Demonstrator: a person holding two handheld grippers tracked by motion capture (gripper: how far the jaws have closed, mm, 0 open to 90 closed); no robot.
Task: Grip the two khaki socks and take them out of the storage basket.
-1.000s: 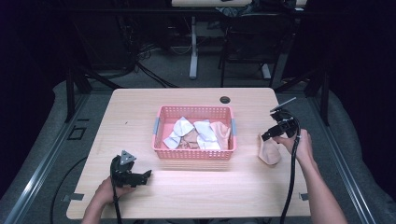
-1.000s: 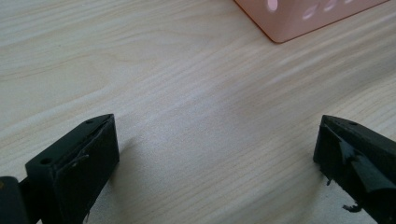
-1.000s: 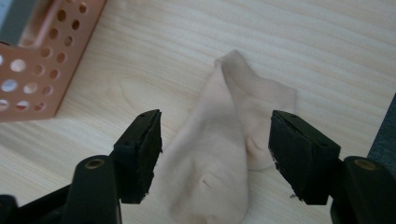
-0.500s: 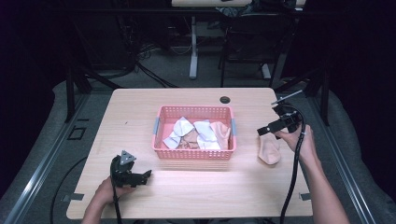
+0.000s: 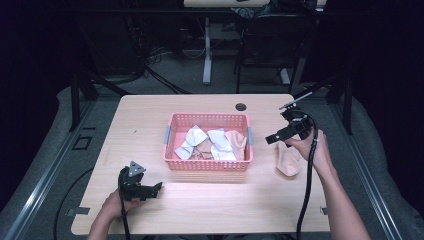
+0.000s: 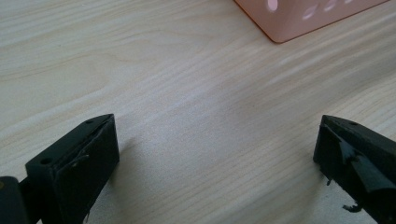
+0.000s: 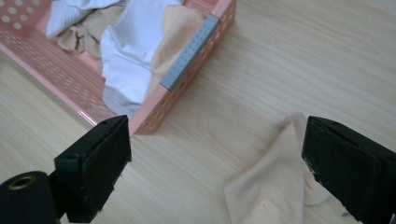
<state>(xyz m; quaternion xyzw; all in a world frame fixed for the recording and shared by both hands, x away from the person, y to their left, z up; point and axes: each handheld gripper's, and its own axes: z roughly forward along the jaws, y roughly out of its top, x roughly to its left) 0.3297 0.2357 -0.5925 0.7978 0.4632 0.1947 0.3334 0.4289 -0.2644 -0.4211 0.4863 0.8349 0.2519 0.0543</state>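
Note:
A pink basket (image 5: 207,117) in the middle of the table holds white socks (image 5: 195,136) and beige ones. One beige sock (image 5: 288,160) lies flat on the table right of the basket. Above it and to its left hangs my right gripper (image 5: 272,138), pointing toward the basket. Its jaws have just been opening and nothing is between them. In the right gripper view the open gripper (image 7: 215,126) frames the basket's corner (image 7: 154,116), the white sock (image 7: 126,56) and the loose beige sock (image 7: 271,186). My left gripper (image 5: 155,189) rests open on the table at the front left, and the left gripper view (image 6: 215,123) has bare wood between its jaws.
A small black round hole (image 5: 241,106) sits near the table's far edge, behind the basket. The basket's near corner (image 6: 289,23) is ahead of the left gripper. Dark floor, cables and stand legs lie beyond the wooden table (image 5: 145,120).
My right gripper has risen off the beige sock and drifted slightly toward the basket, leaving the sock on the table. The left gripper has not moved.

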